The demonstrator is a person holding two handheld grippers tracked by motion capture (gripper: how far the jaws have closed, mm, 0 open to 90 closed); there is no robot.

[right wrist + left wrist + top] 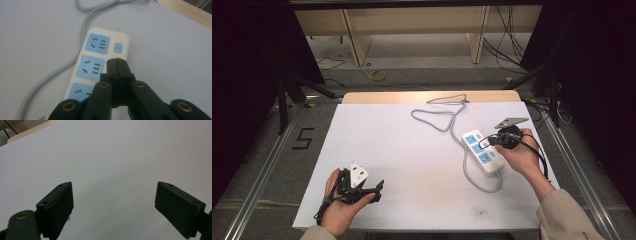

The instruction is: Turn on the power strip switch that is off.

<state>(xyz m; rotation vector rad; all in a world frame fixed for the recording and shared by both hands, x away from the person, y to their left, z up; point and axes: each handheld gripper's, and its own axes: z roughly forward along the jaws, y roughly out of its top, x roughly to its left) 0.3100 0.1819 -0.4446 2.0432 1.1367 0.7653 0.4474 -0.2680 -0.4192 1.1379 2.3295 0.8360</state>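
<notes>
A white power strip (482,152) with three blue socket faces lies on the white table sheet at the right. Its blue switch (118,47) sits at the far end, and its grey cable (439,117) loops toward the back. My right gripper (488,141) hovers over the strip's right side with both jaws pressed together and nothing between them. In the right gripper view the tips of my right gripper (116,60) lie over the middle socket (90,68), just short of the switch. My left gripper (374,188) rests at the front left, jaws wide apart, over bare sheet (115,170).
The white sheet (402,150) covers most of the table, with a wooden edge (427,96) at the back. Metal rails run along both sides. Wooden shelving and loose cables stand on the floor beyond the table.
</notes>
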